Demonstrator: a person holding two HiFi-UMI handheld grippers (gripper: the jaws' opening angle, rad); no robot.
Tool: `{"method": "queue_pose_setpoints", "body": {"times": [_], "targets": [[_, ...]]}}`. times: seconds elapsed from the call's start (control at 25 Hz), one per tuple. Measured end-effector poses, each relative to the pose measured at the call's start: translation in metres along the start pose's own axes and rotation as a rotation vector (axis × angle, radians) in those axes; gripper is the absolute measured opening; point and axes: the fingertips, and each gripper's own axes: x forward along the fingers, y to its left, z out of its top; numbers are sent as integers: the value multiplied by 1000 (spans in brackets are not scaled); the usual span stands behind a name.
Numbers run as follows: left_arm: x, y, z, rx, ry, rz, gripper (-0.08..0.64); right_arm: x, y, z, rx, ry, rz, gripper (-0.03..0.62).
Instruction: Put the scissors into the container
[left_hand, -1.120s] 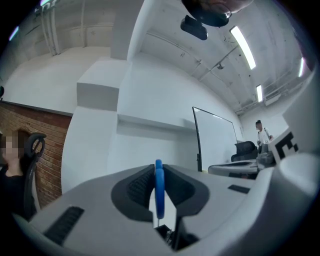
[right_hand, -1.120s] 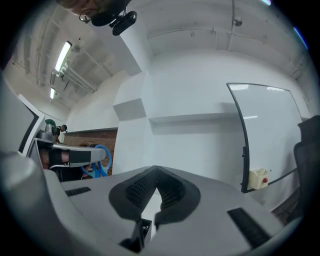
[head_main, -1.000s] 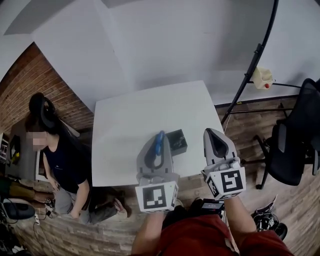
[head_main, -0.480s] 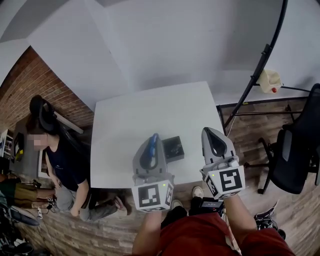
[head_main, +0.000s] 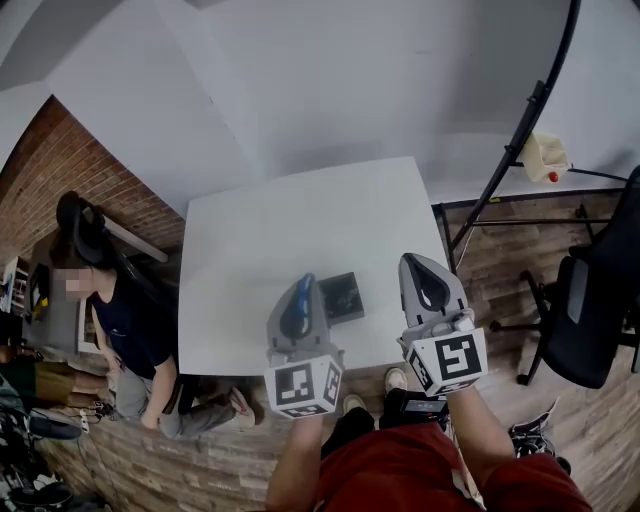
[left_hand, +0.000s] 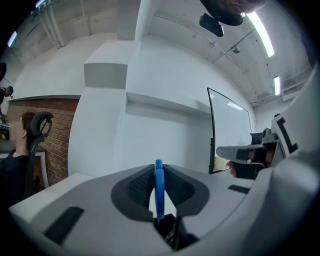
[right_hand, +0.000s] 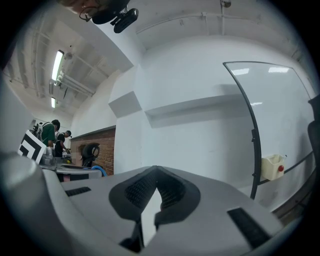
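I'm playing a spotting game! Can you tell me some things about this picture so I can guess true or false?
1. The left tool grips blue scissors. True.
2. The scissors lie inside the black container. False: the left tool holds them.
3. The right tool holds a cup. False: it is shut on nothing.
4. The black container sits on the white table. True.

White table (head_main: 300, 225) stands near a brick wall (head_main: 60, 165).
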Motion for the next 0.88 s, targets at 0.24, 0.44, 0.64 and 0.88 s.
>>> {"method": "queue_pose_setpoints", "body": {"times": [0.24,0.44,0.64,0.88], "targets": [[6,-1,-19,5,32,3,52,1,1,-6,6,14,8,8],[10,-1,-30,10,50,4,52,3,4,-7,49,21,26,8],[11,1,-42,5,63,6,52,4,4,-7,38,24,25,8],[14,4,-61,17,84,9,52,4,4,-11,28,36,24,8]]}}
